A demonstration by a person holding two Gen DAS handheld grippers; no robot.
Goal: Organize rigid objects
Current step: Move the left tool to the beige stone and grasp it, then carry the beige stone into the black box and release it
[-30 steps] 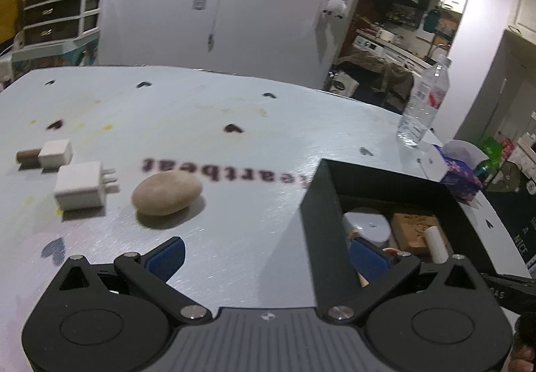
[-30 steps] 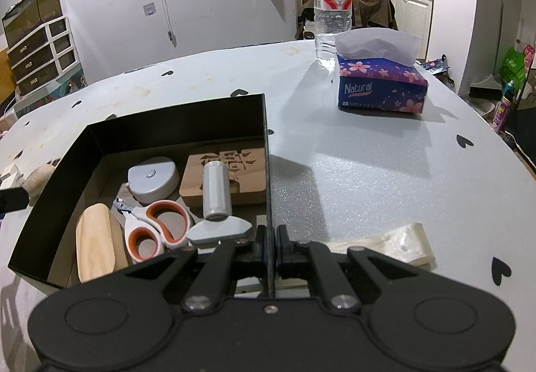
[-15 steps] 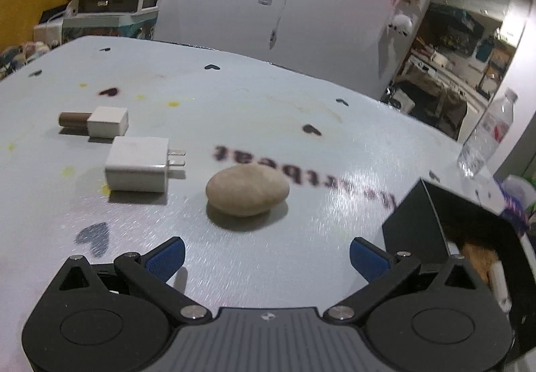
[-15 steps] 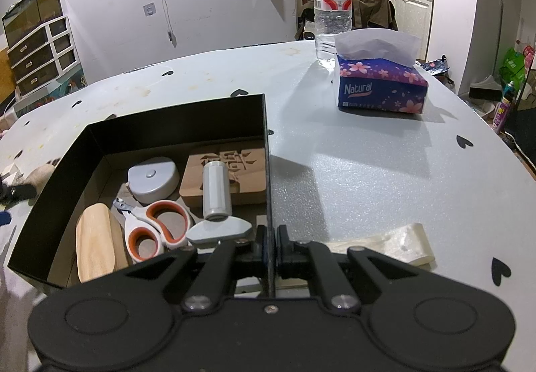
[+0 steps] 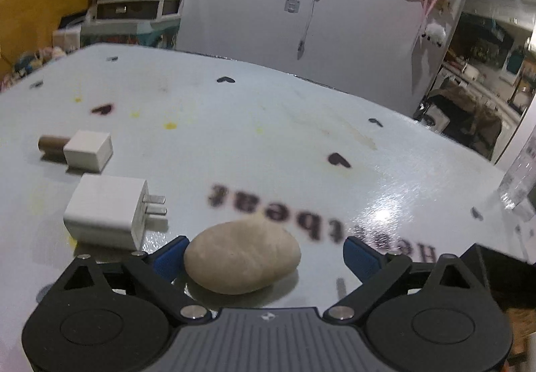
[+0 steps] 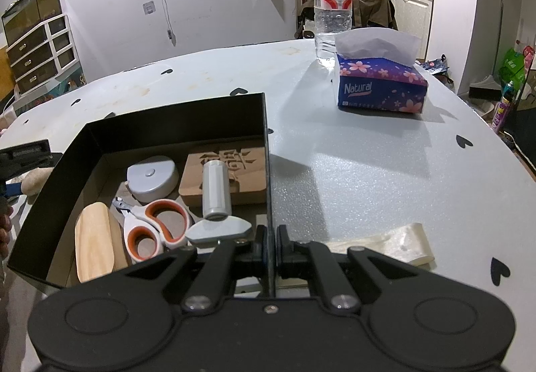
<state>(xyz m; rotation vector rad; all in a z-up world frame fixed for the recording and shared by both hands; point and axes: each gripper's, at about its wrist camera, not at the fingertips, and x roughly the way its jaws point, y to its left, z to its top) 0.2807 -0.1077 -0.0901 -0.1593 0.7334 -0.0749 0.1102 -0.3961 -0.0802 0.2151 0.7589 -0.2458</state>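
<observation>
A smooth beige stone [image 5: 242,257] lies on the white table between the open blue-padded fingers of my left gripper [image 5: 264,253]; the jaws stand wide around it without squeezing it. A white charger plug [image 5: 107,211] and a small white block with a brown stick [image 5: 87,150] lie to its left. My right gripper [image 6: 270,239] is shut on the right wall of the black box [image 6: 267,150]. The box holds a wooden block [image 6: 95,243], orange-handled clippers [image 6: 152,228], a grey tape measure [image 6: 152,176], a carved wooden plaque [image 6: 248,171] and a silver cylinder [image 6: 216,189].
A water bottle [image 6: 332,3] and a blue tissue pack [image 6: 380,87] stand at the far right of the table. A pale ribbon [image 6: 395,241] lies by the right gripper. The box corner [image 5: 502,274] sits right of the left gripper.
My left gripper has swung left away from the box and moved forward over the stone, which now sits between its open fingers. The right gripper has not moved.
</observation>
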